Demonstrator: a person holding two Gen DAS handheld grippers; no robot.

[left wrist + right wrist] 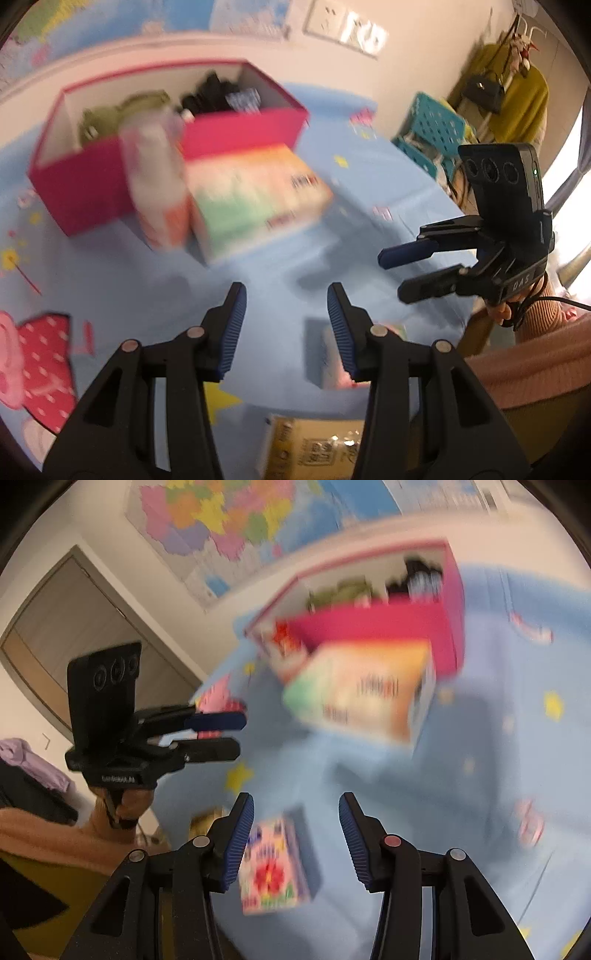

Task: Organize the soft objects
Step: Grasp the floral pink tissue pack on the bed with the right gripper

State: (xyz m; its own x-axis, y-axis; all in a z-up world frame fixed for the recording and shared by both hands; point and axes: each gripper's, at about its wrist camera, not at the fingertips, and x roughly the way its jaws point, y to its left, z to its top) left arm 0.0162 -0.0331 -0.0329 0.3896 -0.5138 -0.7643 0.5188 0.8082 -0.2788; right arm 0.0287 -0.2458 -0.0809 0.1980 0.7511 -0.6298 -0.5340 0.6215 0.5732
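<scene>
A pink box [92, 192] [373, 627] stands at the back of the blue tablecloth, with green and black soft items inside. A large pastel tissue pack [255, 195] [365, 690] lies in front of it, beside an upright white-and-orange pack [159, 192]. A small floral tissue pack [273, 871] [334, 365] lies flat near the table's front. My left gripper [287, 291] [242, 735] is open with nothing between its fingers. My right gripper [296, 801] [393, 277] is open above the small floral pack, which its left finger partly hides. Both views are blurred.
A yellow pack [314, 446] lies at the table's front edge. The blue cloth [110, 280] carries cartoon prints. A teal stool [432, 133] and a coat rack [513, 85] stand past the table's far right. A map [229, 520] and a door [74, 627] are on the wall.
</scene>
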